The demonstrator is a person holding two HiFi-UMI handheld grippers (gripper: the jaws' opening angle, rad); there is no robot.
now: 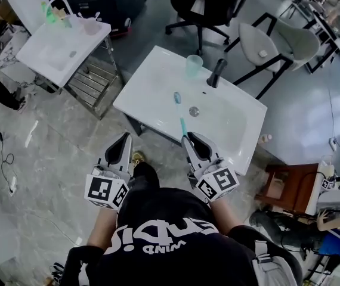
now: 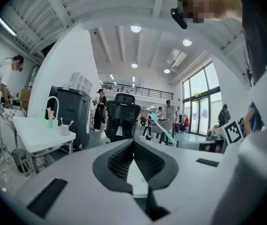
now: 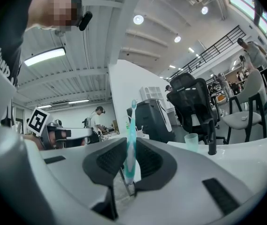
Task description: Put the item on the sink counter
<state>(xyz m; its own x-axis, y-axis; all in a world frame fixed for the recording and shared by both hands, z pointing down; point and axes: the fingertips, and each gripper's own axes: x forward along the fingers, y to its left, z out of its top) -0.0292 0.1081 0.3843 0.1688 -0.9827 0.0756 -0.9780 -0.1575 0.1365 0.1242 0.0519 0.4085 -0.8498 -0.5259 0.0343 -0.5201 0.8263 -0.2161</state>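
A teal toothbrush (image 1: 180, 113) sticks up and forward from my right gripper (image 1: 189, 138), whose pads are shut on its handle. Its head hangs over the near edge of the white sink counter (image 1: 152, 82). In the right gripper view the toothbrush (image 3: 132, 125) stands upright between the jaws of the right gripper (image 3: 130, 143). On the counter's far side stand a pale green cup (image 1: 194, 65) and a black faucet (image 1: 216, 73). My left gripper (image 1: 124, 138) hangs off the counter's near left corner, shut with nothing in it. From the left gripper (image 2: 134, 143), the toothbrush (image 2: 163, 127) shows to the right.
A second white sink (image 1: 59, 49) on a metal rack (image 1: 92, 81) stands at the upper left. A black office chair (image 1: 209, 5) is behind the counter, and white chairs (image 1: 277, 40) to its right. A brown stool (image 1: 284, 186) is at the lower right. People stand around.
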